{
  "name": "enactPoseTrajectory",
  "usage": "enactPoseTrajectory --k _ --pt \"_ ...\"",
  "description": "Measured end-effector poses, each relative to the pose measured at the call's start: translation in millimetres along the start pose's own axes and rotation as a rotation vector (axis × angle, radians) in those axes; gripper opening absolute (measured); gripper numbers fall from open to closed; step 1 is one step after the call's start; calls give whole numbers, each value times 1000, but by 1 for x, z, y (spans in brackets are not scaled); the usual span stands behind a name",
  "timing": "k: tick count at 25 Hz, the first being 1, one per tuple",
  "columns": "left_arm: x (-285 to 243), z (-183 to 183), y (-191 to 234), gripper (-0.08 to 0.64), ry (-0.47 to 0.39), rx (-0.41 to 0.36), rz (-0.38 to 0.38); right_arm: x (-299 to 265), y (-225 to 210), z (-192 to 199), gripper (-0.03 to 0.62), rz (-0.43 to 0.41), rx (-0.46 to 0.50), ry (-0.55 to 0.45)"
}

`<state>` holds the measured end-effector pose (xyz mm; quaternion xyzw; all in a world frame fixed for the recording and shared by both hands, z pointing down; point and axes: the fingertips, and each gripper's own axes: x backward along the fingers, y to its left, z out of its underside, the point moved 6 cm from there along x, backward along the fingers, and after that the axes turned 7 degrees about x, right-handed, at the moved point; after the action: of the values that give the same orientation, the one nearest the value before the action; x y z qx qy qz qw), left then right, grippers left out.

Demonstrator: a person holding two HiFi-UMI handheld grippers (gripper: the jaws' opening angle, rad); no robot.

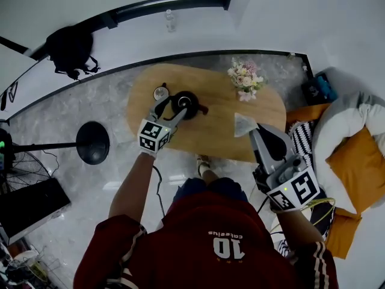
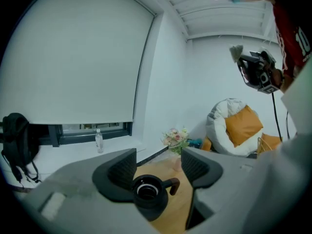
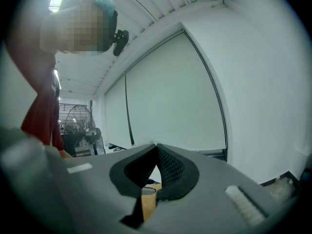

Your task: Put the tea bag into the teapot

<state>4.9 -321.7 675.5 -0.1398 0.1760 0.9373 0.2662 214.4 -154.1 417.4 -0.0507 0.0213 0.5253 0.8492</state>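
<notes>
Room: white walls, a long window with its blind drawn, pale marbled floor [image 1: 90,101]. On the sill are a black backpack [image 1: 71,50] and a clear water bottle [image 1: 170,20].

Desk [image 1: 216,140]: oval, light wood, directly in front of the person in the red shirt. On it:
- teapot [image 1: 185,104]: black, lid off, mouth open upward, handle toward the person's right. It stands in the desk's left half.
- small round piece [image 1: 160,93]: just beside the teapot on its left (lid or cup, I cannot tell).
- vase of pale flowers [image 1: 245,77]: at the far edge, well apart from the teapot.

Left tongs [image 1: 170,111]: jaws wide apart, nothing between the pads. They hang close over the teapot on its near left side. In the left gripper view the open mouth sits below the gap.

Right tongs [image 1: 248,127]: jaws together, clamped on the tea bag [image 1: 242,125], a pale, limp triangle at the tips. It is held above the desk's right half, well apart from the teapot (so not in it).

Off the desk: a white beanbag [image 1: 337,119] with an orange cushion [image 1: 355,161] to the right, and a black round stand base [image 1: 92,142] and a wire fan [image 1: 18,173] to the left.
</notes>
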Motion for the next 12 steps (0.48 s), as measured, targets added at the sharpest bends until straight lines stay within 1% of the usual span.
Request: enactPoseTrajectory --k 6,12 --pt "24 -30 -9 283 -42 -41 -12 13 13 -8 0 -3 23 -25" --pt "54 -66 -26 283 -97 -99 -11 23 30 -25 0 -18 48 -60"
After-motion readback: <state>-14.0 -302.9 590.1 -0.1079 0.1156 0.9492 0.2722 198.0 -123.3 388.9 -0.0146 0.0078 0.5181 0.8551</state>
